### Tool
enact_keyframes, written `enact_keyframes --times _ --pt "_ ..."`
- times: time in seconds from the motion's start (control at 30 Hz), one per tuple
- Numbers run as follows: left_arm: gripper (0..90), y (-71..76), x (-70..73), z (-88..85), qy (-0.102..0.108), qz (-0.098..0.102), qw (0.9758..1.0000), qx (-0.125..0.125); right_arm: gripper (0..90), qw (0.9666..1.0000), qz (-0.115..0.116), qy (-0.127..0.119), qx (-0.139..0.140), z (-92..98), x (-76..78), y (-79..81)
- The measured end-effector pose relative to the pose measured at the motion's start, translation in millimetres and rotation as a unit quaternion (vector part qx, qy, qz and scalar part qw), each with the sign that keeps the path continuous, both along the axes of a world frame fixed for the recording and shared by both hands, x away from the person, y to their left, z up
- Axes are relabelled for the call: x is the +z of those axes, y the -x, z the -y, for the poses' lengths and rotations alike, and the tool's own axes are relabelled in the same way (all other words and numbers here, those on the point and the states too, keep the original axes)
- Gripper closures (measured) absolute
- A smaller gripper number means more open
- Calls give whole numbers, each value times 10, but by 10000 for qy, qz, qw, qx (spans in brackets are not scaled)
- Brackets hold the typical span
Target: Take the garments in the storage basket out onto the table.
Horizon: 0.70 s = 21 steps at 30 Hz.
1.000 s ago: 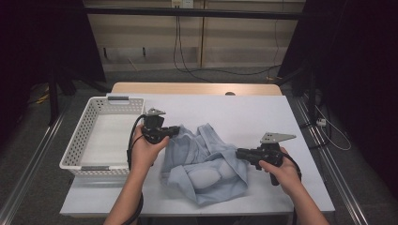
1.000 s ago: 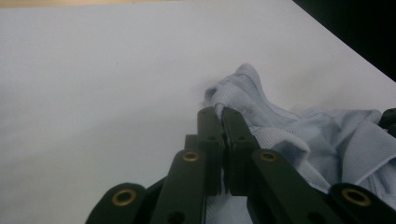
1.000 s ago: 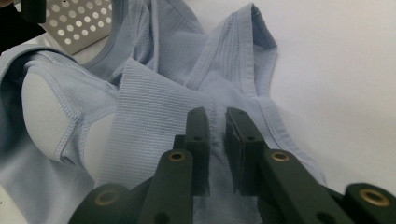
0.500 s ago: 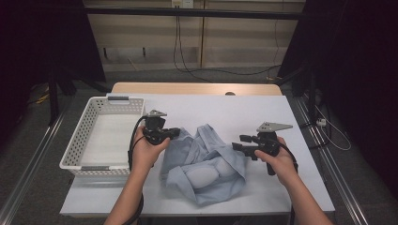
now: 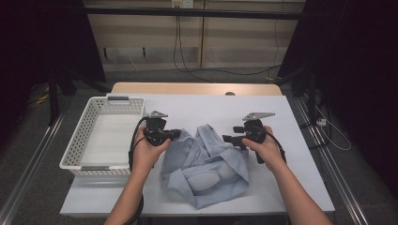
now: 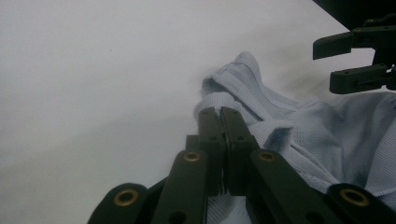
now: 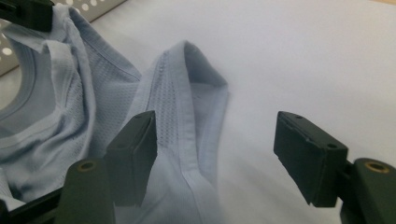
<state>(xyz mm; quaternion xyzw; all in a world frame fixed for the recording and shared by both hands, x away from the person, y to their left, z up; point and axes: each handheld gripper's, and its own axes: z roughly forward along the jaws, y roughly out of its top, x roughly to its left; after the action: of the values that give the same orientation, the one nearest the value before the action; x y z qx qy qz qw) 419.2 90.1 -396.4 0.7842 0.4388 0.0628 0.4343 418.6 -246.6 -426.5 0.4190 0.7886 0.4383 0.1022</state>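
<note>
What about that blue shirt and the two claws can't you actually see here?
- Shirt, high view: crumpled, so its underside and full shape are hidden by its own folds.
- Left gripper, left gripper view: shut jaws cover the cloth they pinch.
- Right gripper, right gripper view: open; jaw bases cut off by the bottom edge.

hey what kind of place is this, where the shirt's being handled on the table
Probably a lab or recording studio, not a home: a white-covered table ringed by dark curtains, loose cables on the floor, and a person working a light blue shirt with hand-held tongs beside a white basket.
</note>
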Motion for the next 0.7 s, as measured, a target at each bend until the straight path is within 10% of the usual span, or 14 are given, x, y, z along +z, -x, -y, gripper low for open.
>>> enact_keyframes --times 0.43,0.7 --pt "885 5 -13 10 -12 -5 10000 2 275 9998 -161 -49 107 -259 -82 -166" --pt "884 4 -28 8 -38 -18 10000 -8 347 9971 -294 536 450 -533 -264 -153"
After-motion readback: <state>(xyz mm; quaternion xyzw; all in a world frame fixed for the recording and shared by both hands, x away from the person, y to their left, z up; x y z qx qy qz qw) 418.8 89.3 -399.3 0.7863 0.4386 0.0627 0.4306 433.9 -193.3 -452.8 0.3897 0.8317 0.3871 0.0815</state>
